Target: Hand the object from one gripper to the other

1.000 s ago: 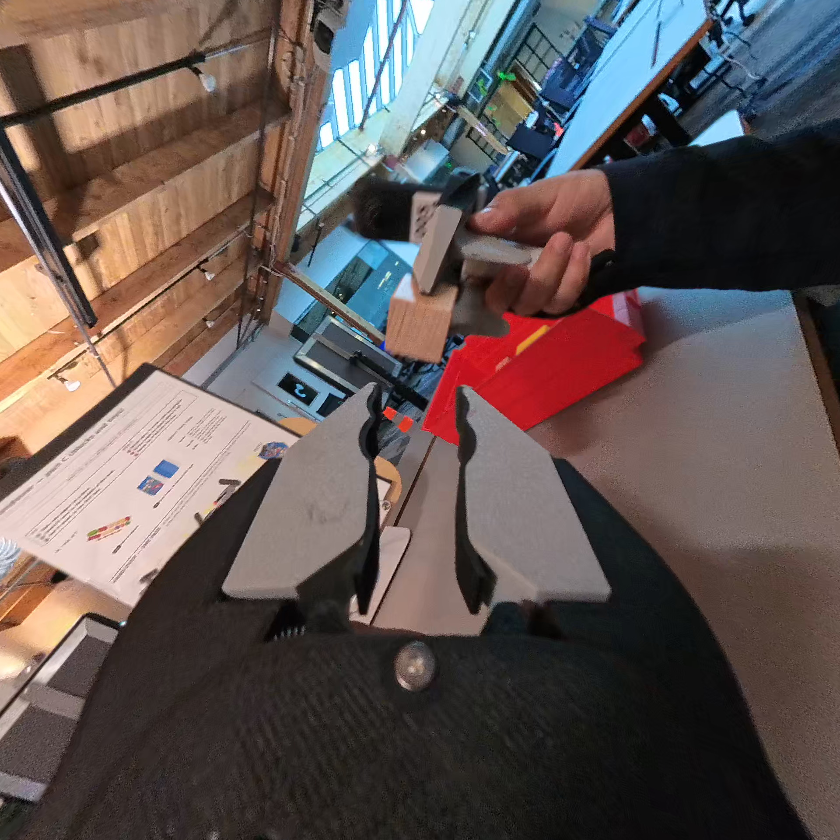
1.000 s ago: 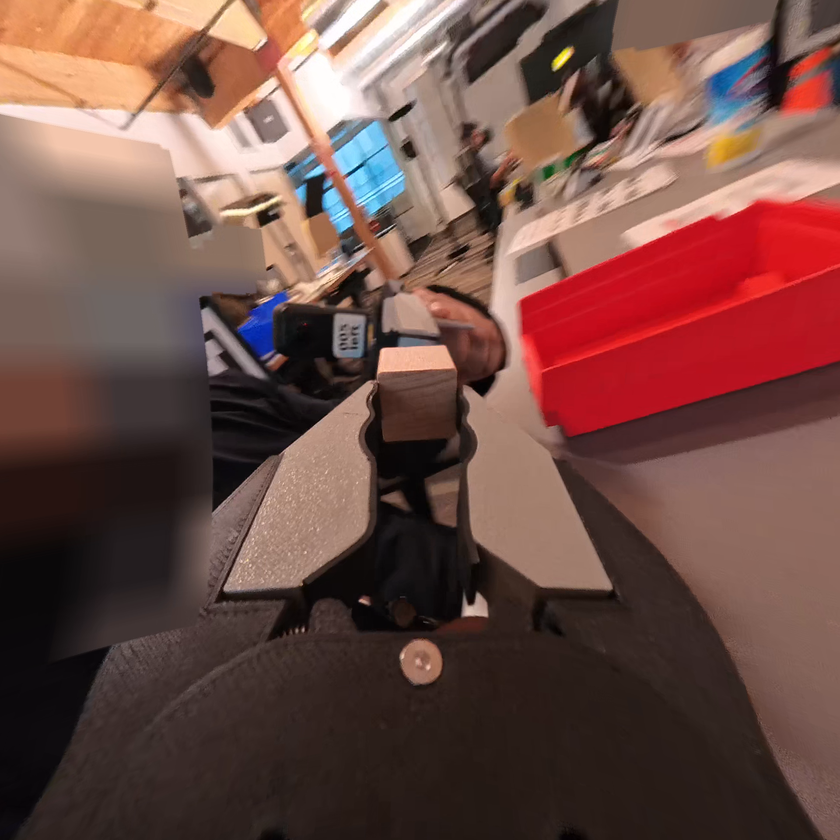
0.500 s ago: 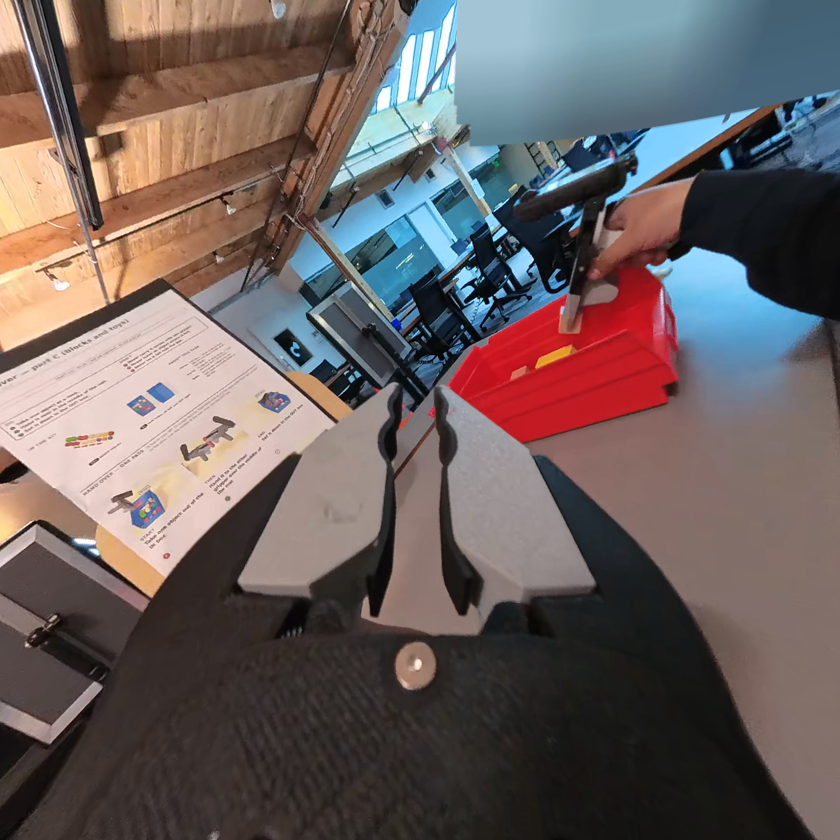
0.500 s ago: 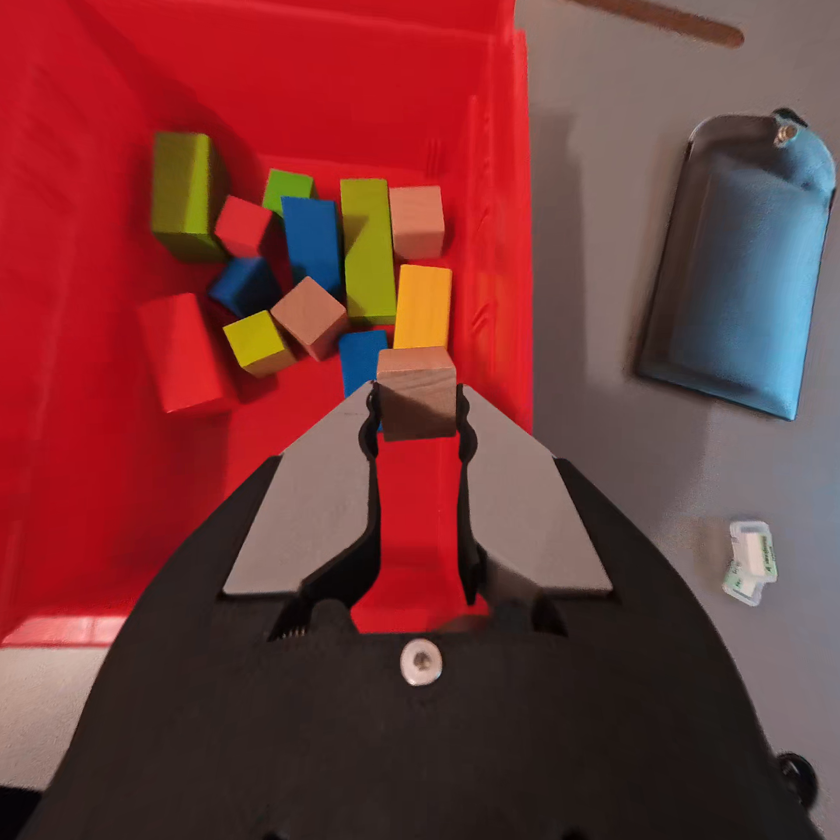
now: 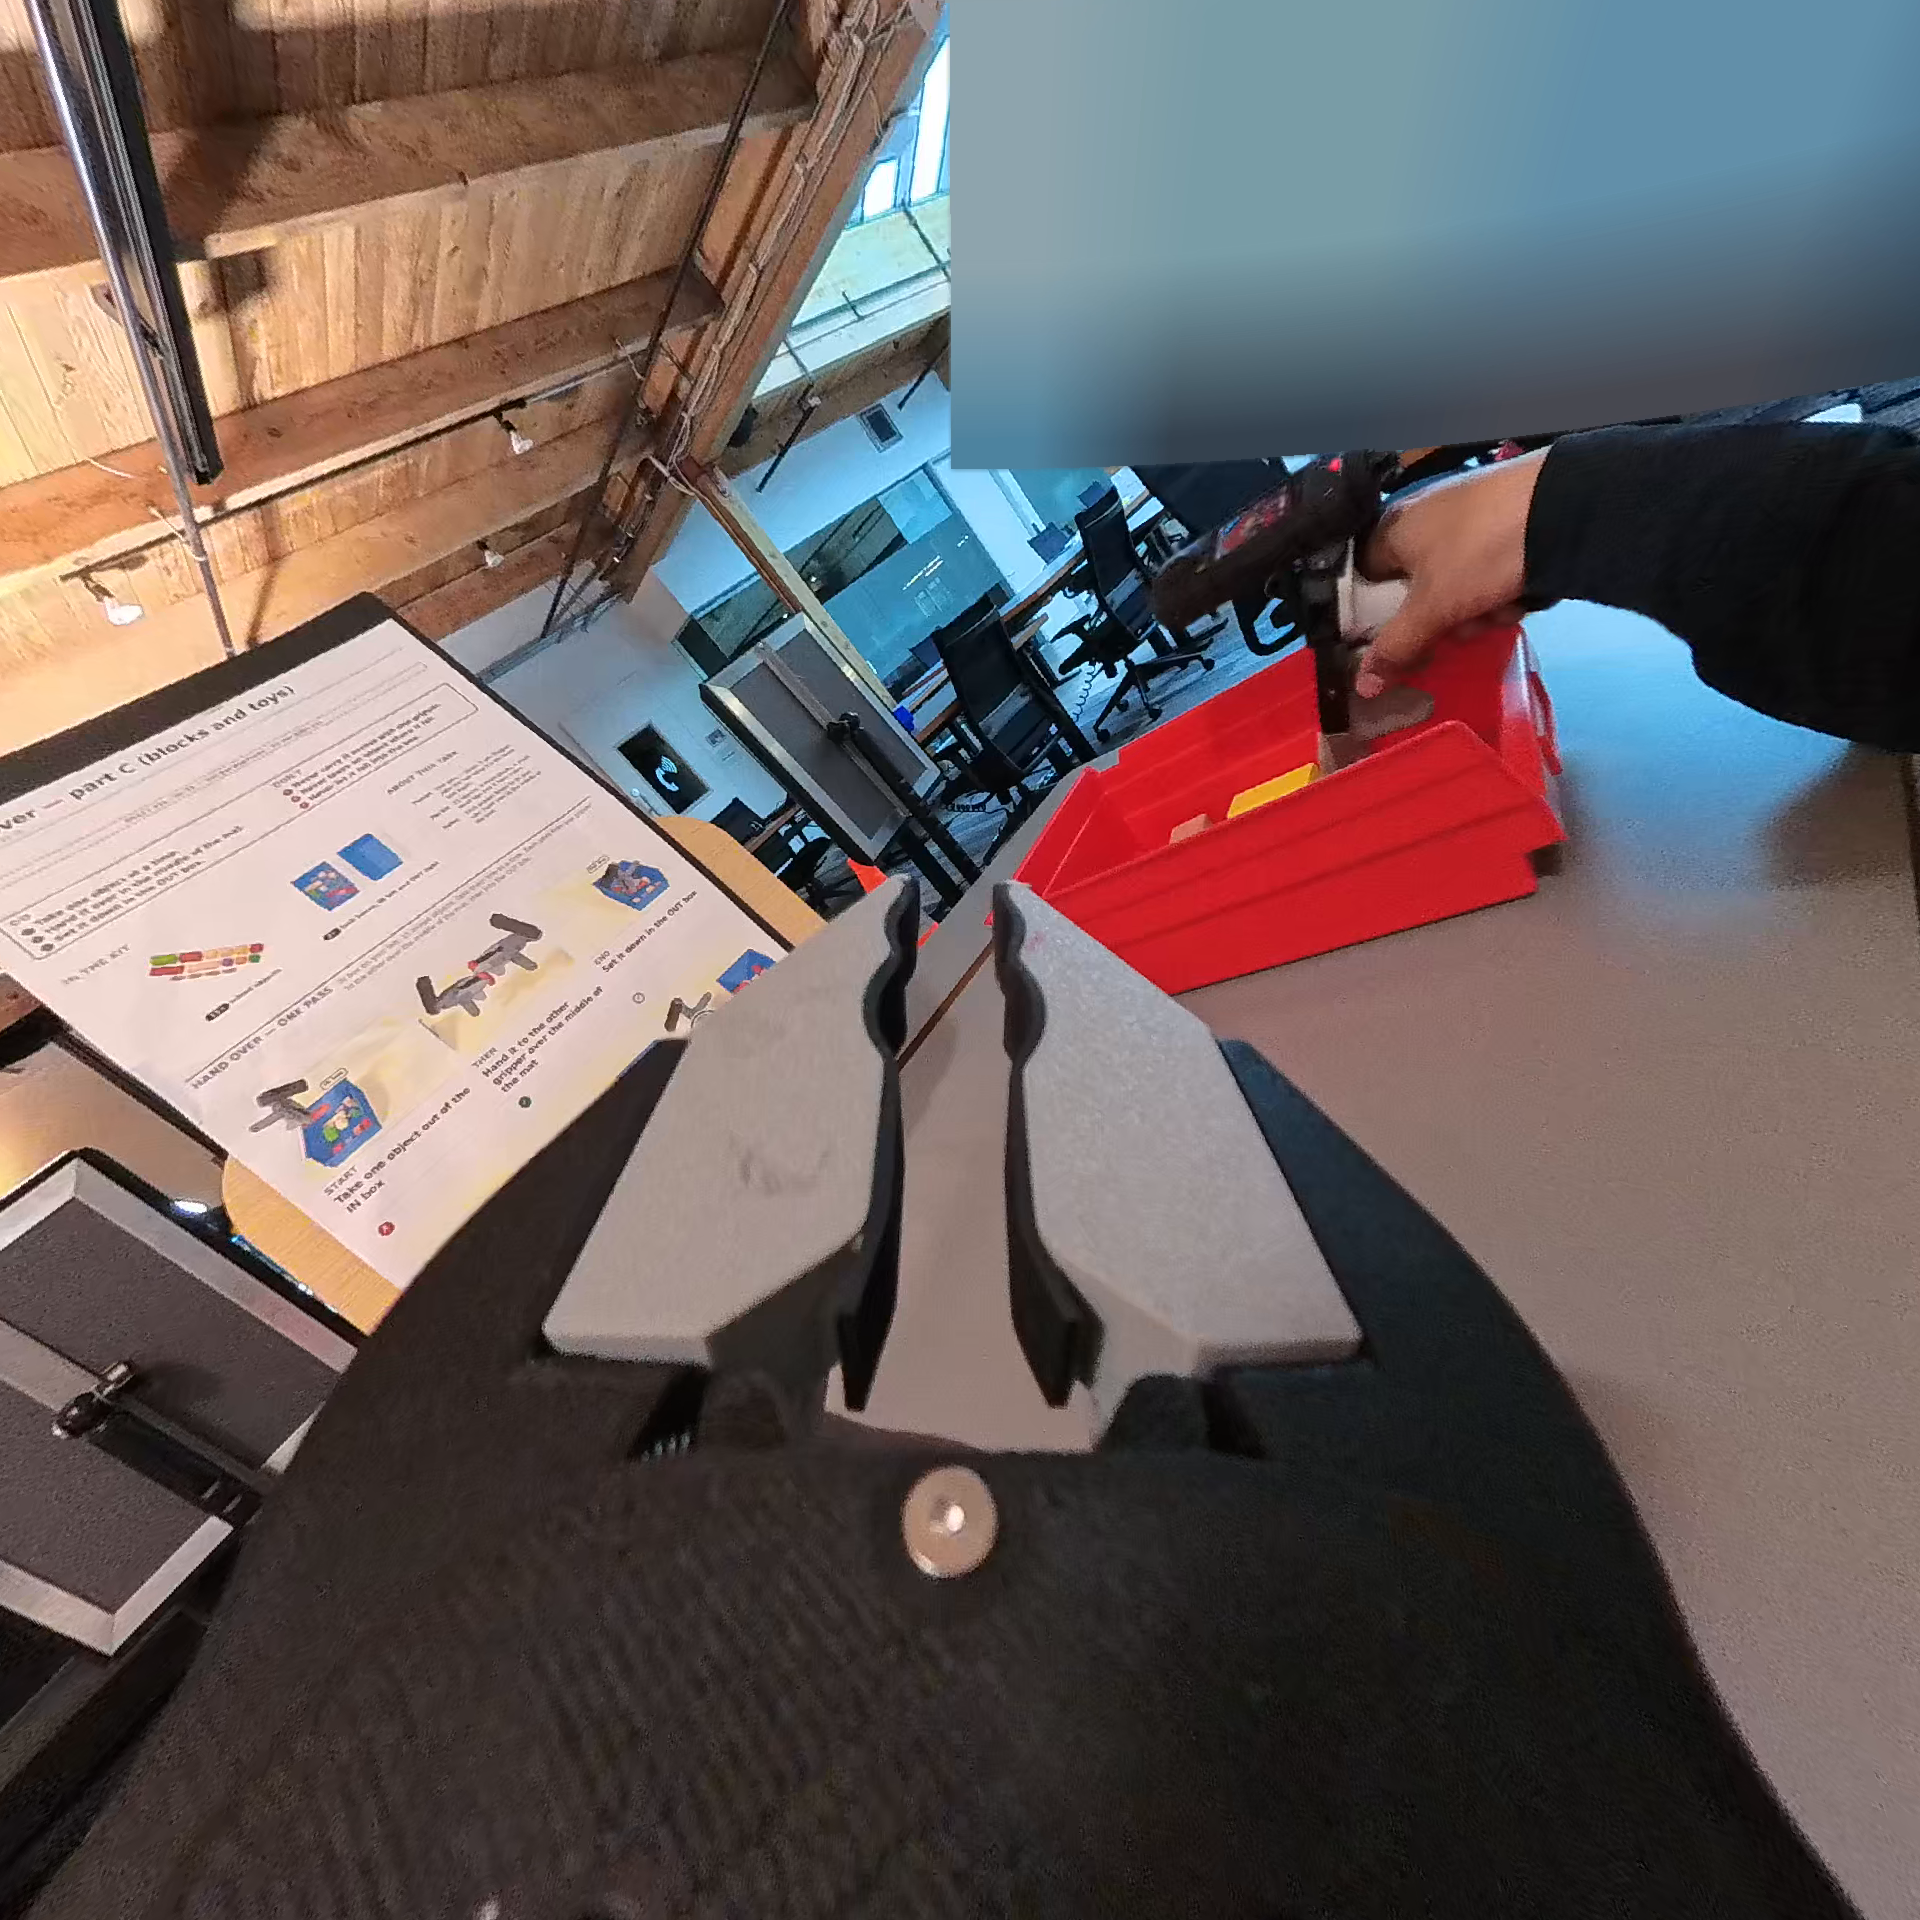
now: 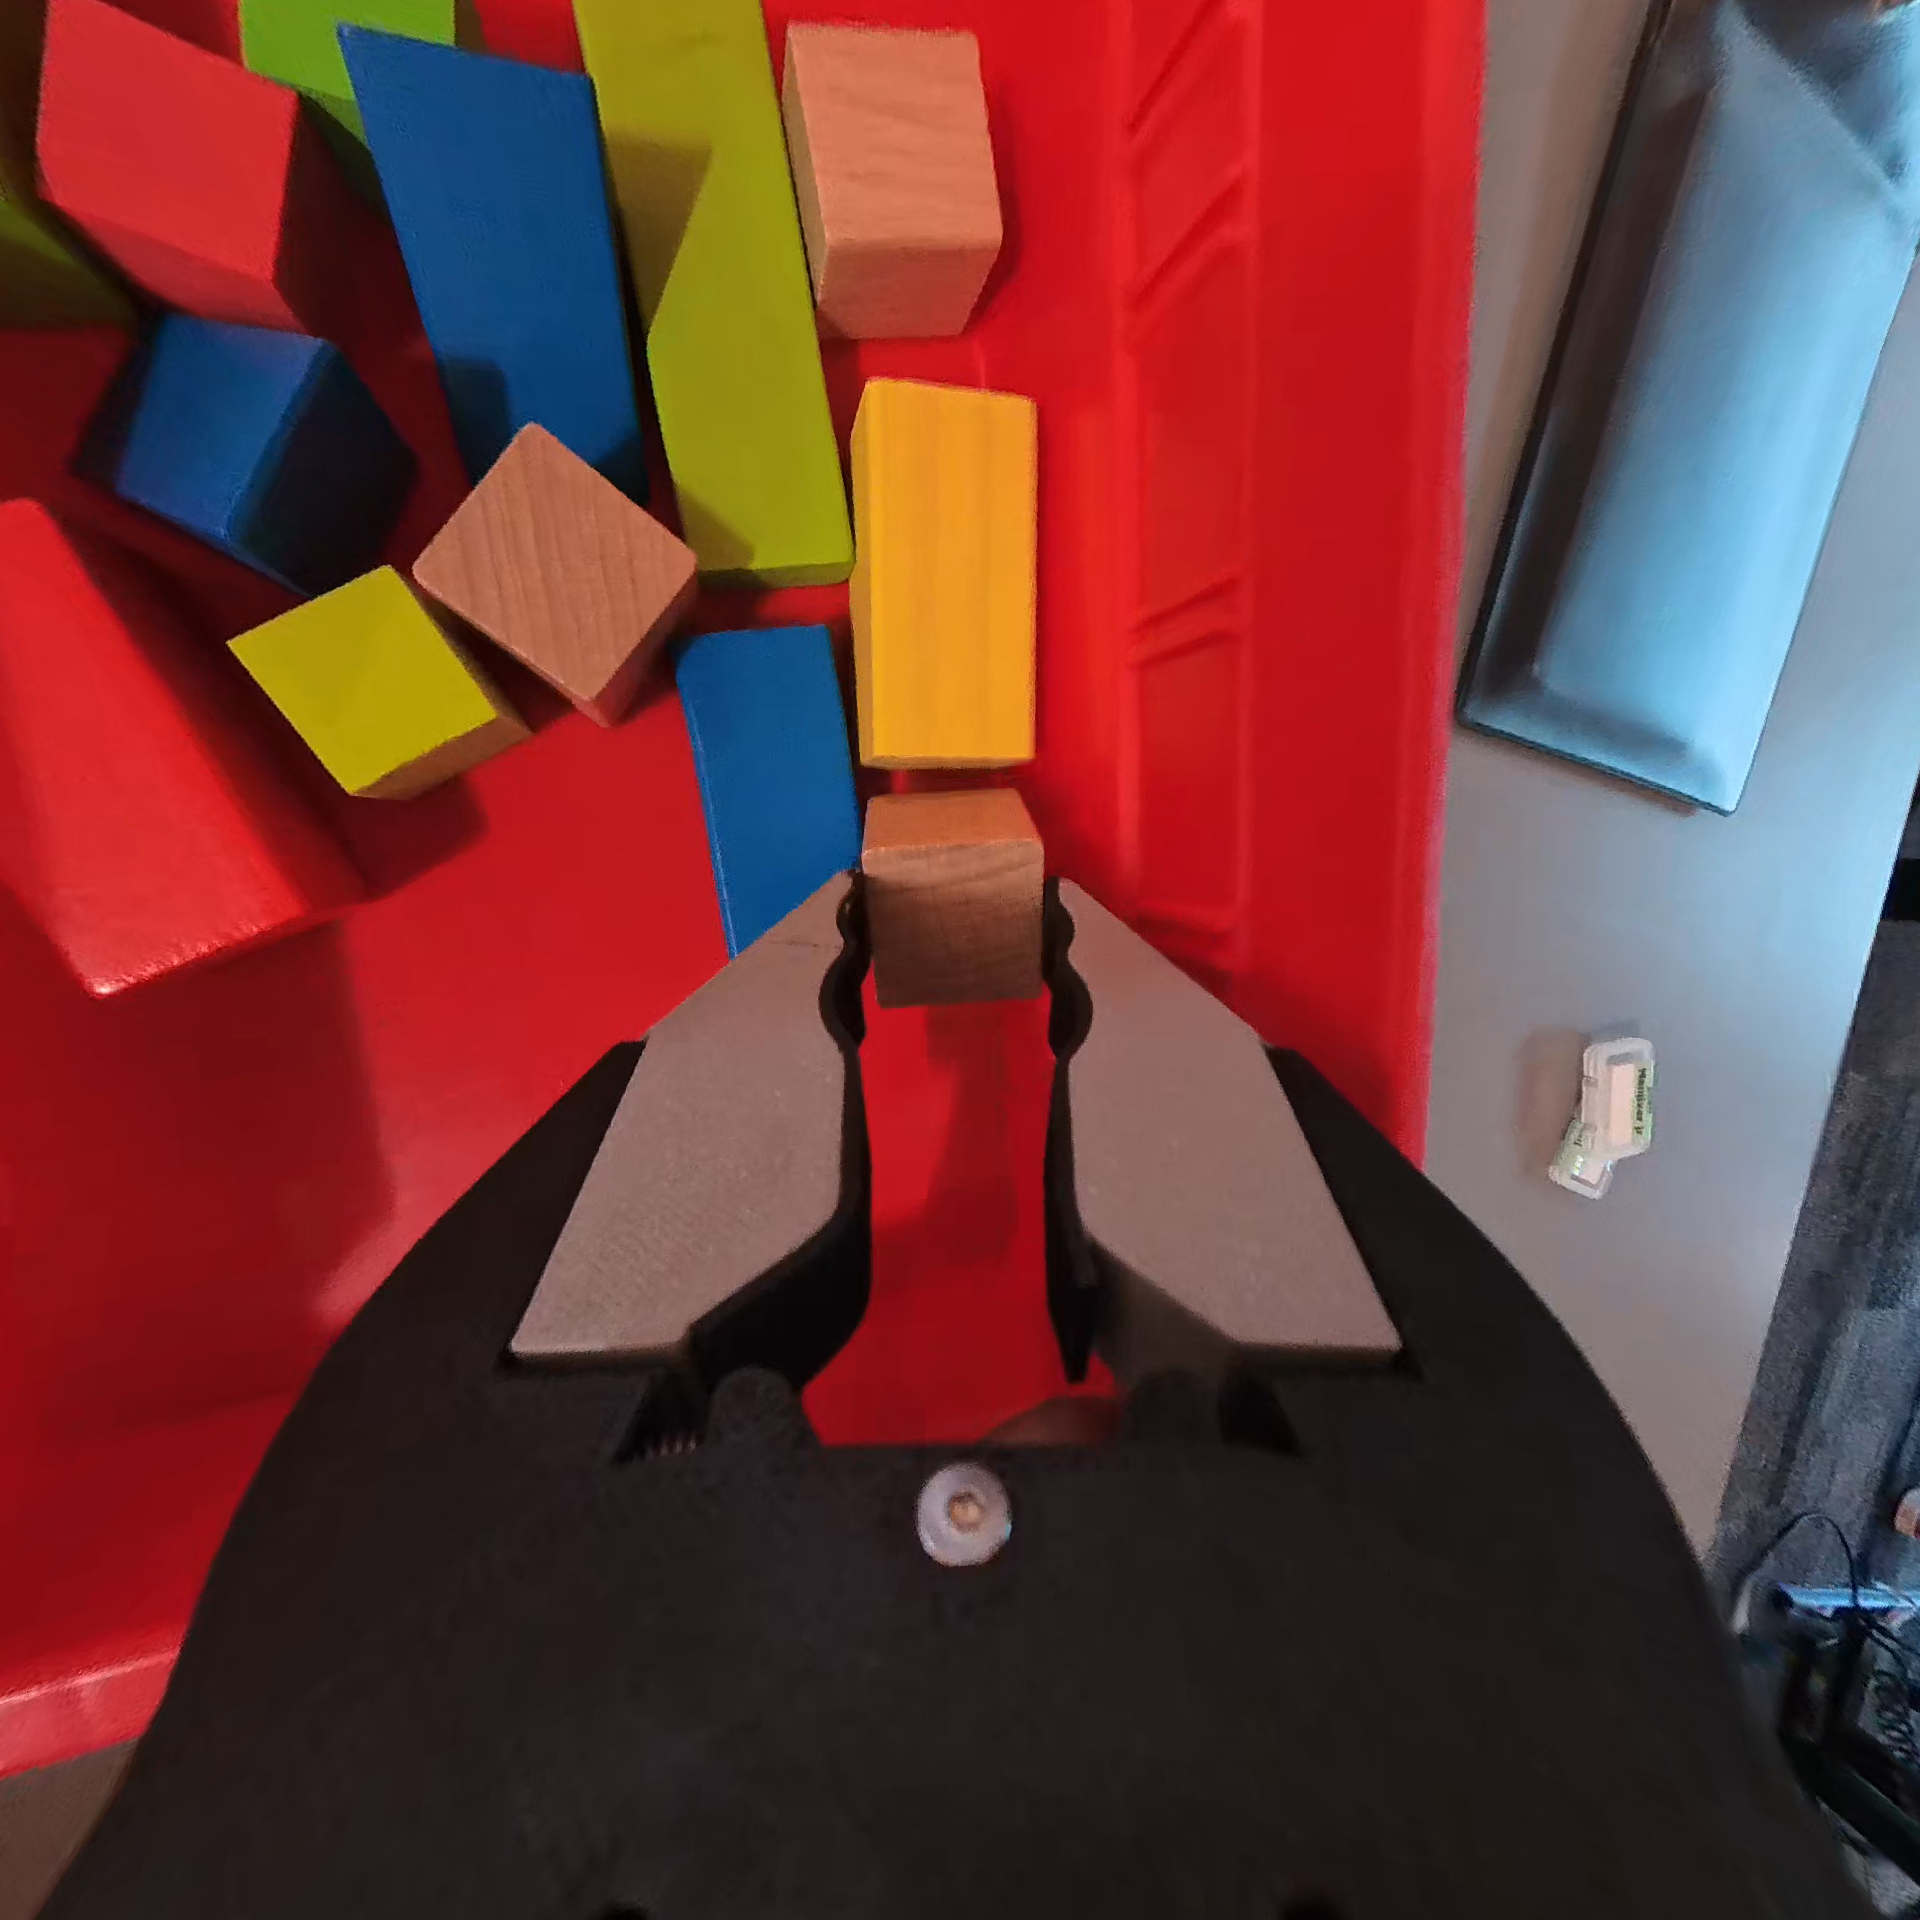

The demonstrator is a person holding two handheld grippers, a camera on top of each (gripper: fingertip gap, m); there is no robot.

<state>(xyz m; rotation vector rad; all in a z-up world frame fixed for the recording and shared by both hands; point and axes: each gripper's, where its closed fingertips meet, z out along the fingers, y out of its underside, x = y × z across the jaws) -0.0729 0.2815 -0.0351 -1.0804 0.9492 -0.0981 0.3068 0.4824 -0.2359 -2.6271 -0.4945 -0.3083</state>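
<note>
My right gripper (image 6: pixel 951 906) is shut on a plain wooden cube (image 6: pixel 951 883), held at its fingertips. It points down into the red bin (image 6: pixel 1247 520), low over the floor by the right wall, just below a yellow block (image 6: pixel 945 571). In the left wrist view the right gripper (image 5: pixel 1335 717) reaches into the same red bin (image 5: pixel 1299 873), held by a hand in a dark sleeve. My left gripper (image 5: pixel 948 914) is open a little and empty, over the grey table (image 5: pixel 1558 1143), well short of the bin.
Several coloured blocks lie in the bin: blue (image 6: pixel 488 260), green (image 6: pixel 727 312), red (image 6: pixel 156 156), plain wood (image 6: pixel 561 571). A blue-grey tray (image 6: pixel 1683 416) and a small white packet (image 6: pixel 1605 1112) lie right of the bin. An instruction sheet (image 5: pixel 343 935) stands at left. There is about 45 centimetres between the tips of the two grippers. About 5 centimetres separates my right fingertips from the yellow block (image 6: pixel 945 571).
My right gripper has carried the wooden cube from mid-air near the left gripper down into the red bin. My left gripper has narrowed and now points across the table.
</note>
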